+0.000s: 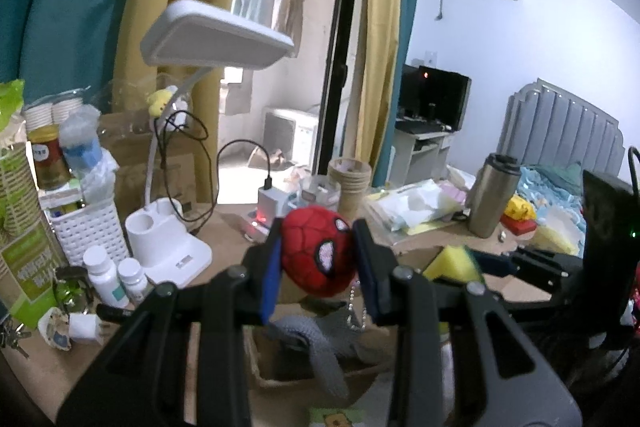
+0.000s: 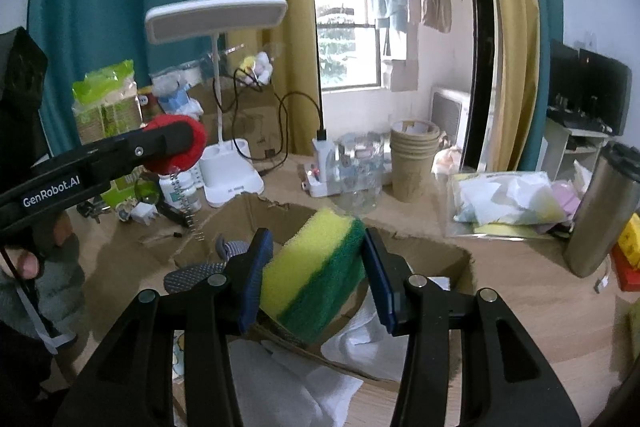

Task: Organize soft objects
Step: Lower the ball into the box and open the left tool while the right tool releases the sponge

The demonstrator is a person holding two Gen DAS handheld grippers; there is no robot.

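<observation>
Yellow-and-green foam sponge (image 2: 316, 271) pinched in right claw (image 2: 316, 273), red plush spider-mask toy (image 1: 318, 251) in left claw (image 1: 316, 259); carrying step, lowering into open cardboard box (image 2: 460, 263) likely next.

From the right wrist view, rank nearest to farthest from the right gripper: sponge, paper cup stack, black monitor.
1. Yellow-and-green sponge, between the right gripper fingers.
2. Brown paper cup stack, mid-desk, right of centre.
3. Black monitor, far right, against the wall.
</observation>
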